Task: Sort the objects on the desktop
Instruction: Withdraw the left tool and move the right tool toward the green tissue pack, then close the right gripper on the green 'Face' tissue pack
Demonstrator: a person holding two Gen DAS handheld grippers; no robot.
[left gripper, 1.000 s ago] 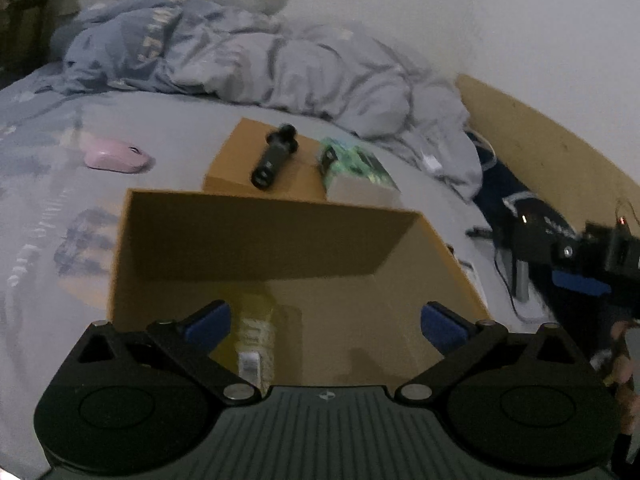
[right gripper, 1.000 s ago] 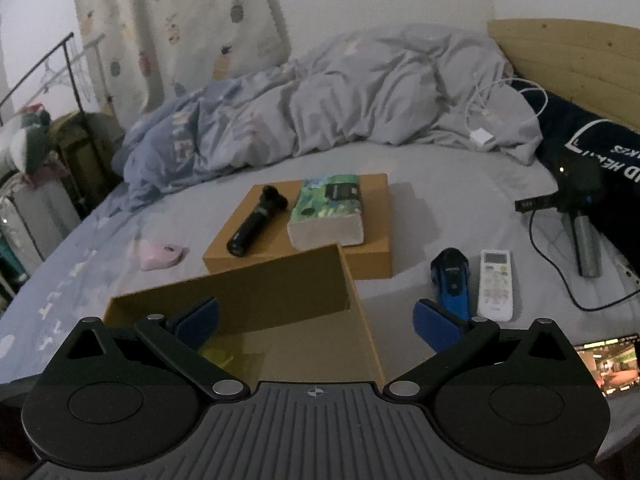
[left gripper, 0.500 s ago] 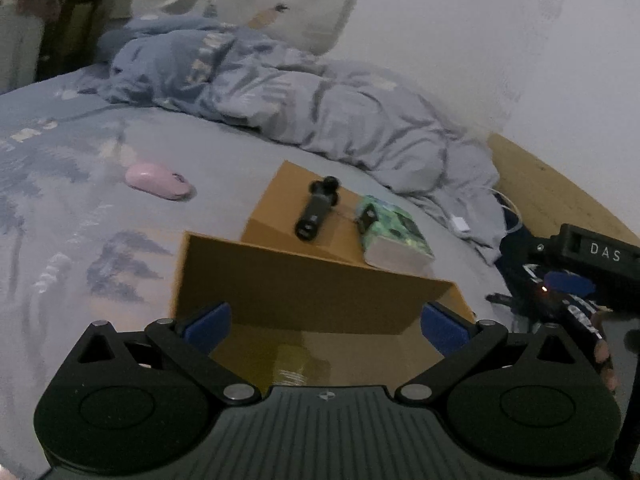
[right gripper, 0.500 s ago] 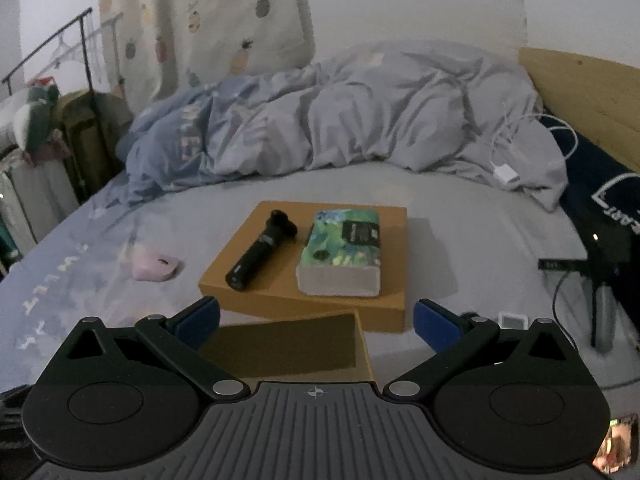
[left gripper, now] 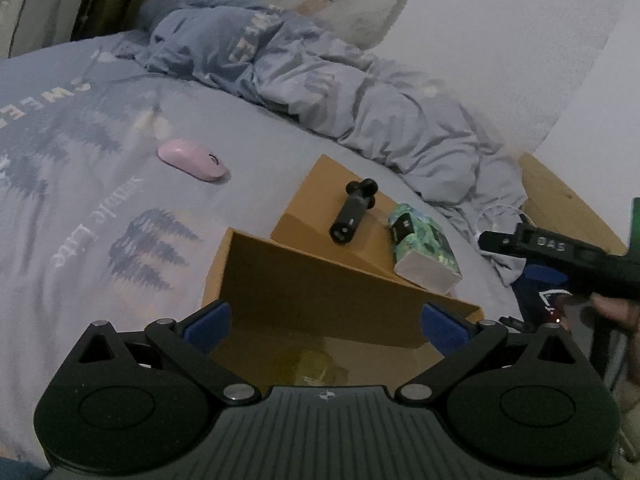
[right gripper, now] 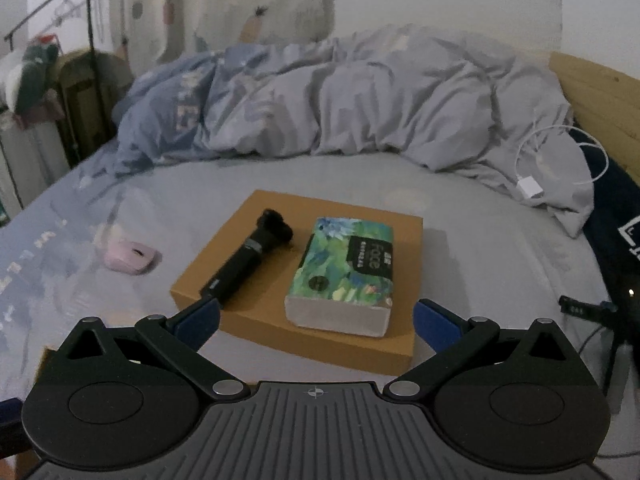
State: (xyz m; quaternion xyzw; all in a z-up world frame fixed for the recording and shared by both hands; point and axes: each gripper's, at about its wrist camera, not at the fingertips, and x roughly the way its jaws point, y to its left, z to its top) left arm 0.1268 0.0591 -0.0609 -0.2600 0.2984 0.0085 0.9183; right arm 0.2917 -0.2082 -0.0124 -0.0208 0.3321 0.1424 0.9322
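An open cardboard box (left gripper: 320,280) stands on the bed, with a yellow item (left gripper: 316,364) dim on its floor. My left gripper (left gripper: 326,322) is open and empty over the box's near side. Behind it a flat brown box (right gripper: 400,220) carries a black handheld stick (right gripper: 252,256) and a green tissue pack (right gripper: 348,272). My right gripper (right gripper: 316,320) is open and empty, just short of the tissue pack. A pink mouse (left gripper: 192,159) (right gripper: 130,256) lies on the sheet to the left.
A rumpled grey duvet (right gripper: 360,100) fills the back of the bed. A white charger and cable (right gripper: 532,188) lie at the right by the wooden headboard (right gripper: 600,92). In the left wrist view, the other gripper's black body (left gripper: 560,252) and a hand (left gripper: 616,308) show at right.
Both grippers have risen and pulled back from the open box. The right view now faces the flat box with the tissue pack; the remote and blue item have left its view.
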